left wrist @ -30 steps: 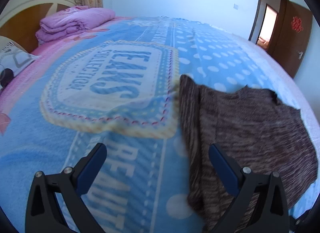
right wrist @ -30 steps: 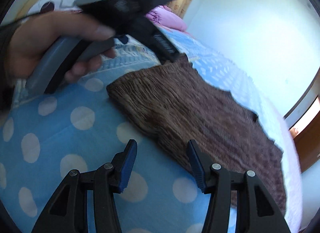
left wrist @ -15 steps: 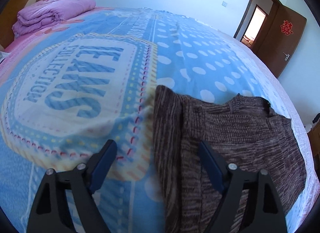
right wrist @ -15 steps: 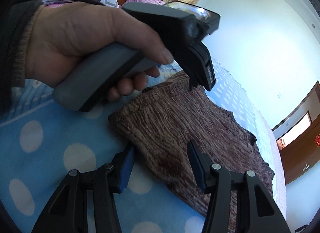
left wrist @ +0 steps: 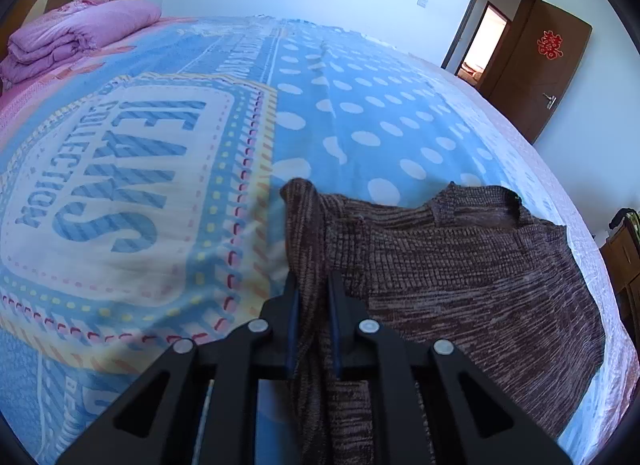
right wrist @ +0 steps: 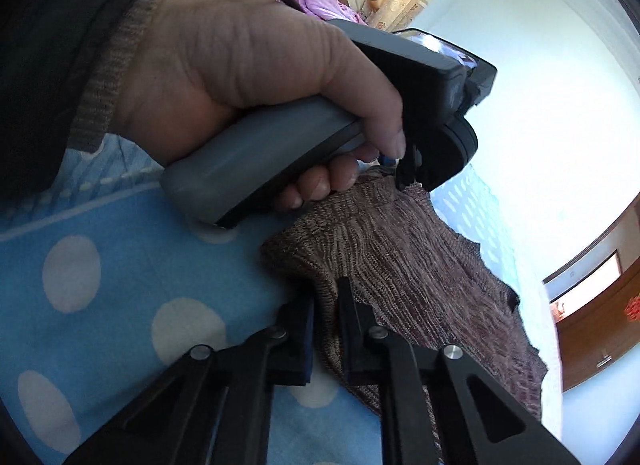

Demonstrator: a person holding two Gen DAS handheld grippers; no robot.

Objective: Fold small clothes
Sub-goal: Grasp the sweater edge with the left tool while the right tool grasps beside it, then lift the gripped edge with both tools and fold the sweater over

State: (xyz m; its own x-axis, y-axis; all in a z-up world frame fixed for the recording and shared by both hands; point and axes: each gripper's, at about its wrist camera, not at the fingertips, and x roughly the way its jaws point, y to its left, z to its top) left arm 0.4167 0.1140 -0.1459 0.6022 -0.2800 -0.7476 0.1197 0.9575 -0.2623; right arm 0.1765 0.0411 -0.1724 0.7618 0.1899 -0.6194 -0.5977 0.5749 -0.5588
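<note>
Both grippers have just closed their jaws: the left gripper [left wrist: 313, 285] pinches the near long edge of the brown knitted sweater [left wrist: 460, 265], the right gripper [right wrist: 326, 297] its near corner. The mottled, ribbed knit lies flat near the bed's [left wrist: 360, 113] door-side edge, on the blue dotted cover, neckline farthest. The person's left hand [right wrist: 256, 77] grips a grey handle.

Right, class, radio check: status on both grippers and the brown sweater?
Left gripper just closed, pinching sweater edge. Right gripper just closed on the same edge. Sweater flat on bedspread. Nothing in the way.
</note>
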